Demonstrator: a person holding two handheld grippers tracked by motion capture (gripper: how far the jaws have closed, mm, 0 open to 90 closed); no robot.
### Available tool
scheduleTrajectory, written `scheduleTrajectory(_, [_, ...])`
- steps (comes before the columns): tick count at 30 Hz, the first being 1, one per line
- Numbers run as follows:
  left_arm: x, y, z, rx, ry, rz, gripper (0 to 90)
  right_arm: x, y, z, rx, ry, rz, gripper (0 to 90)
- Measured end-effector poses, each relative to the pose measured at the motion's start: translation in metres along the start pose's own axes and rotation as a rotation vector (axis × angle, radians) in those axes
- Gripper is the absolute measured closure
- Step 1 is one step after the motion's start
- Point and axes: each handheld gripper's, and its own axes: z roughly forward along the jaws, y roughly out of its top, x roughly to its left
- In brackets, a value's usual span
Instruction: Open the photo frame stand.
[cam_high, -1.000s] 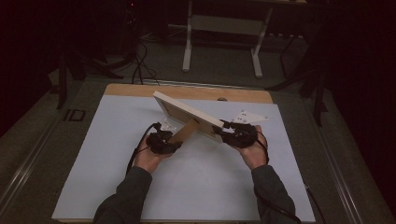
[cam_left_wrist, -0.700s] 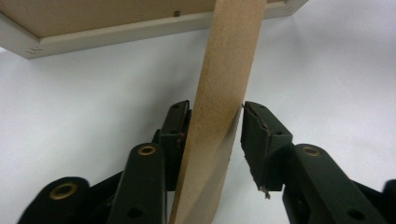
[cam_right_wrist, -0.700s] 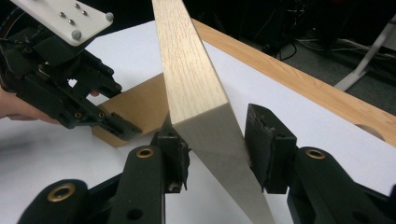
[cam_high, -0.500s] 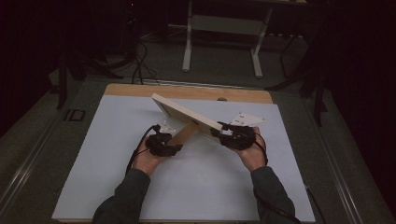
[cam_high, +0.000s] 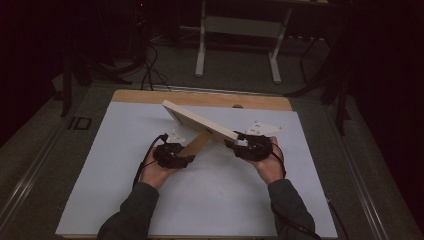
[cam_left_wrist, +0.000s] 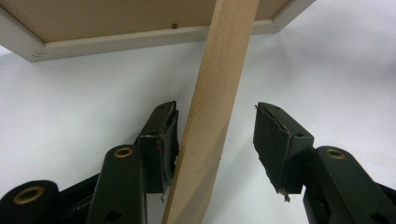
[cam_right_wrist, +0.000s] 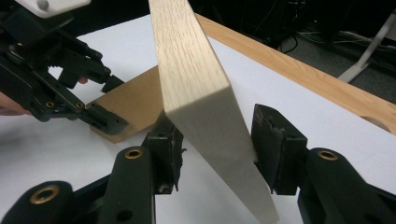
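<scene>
A pale wooden picture frame (cam_high: 200, 122) stands tilted on the table, propped by its brown back strut (cam_high: 197, 142). My left gripper (cam_high: 187, 159) has its jaws on either side of the strut (cam_left_wrist: 210, 107). The strut leans by the left pad (cam_left_wrist: 163, 140) and the right pad stands clear. My right gripper (cam_high: 235, 142) straddles the frame's lower corner (cam_right_wrist: 196, 65), its pads close beside the edge. Both grippers' jaws have just been opening. In the right gripper view the left gripper (cam_right_wrist: 112, 105) shows at the strut (cam_right_wrist: 135, 102).
A white sheet (cam_high: 100, 190) covers the table, with the bare wooden edge (cam_high: 150, 97) at the far side. Beyond it stand a white table leg (cam_high: 202, 45) and floor cables (cam_high: 147, 65). Forearms come in from the bottom.
The frame has tipped, so less of its broad pale face shows than a second ago. Both hands stay where they were.
</scene>
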Motion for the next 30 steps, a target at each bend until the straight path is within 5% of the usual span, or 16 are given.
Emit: scheduleTrajectory(30, [0.006,0.003,-0.021,-0.095,-0.02,-0.055,50.5,-0.004,-0.015,-0.001,0.0,-0.013,0.036,50.2])
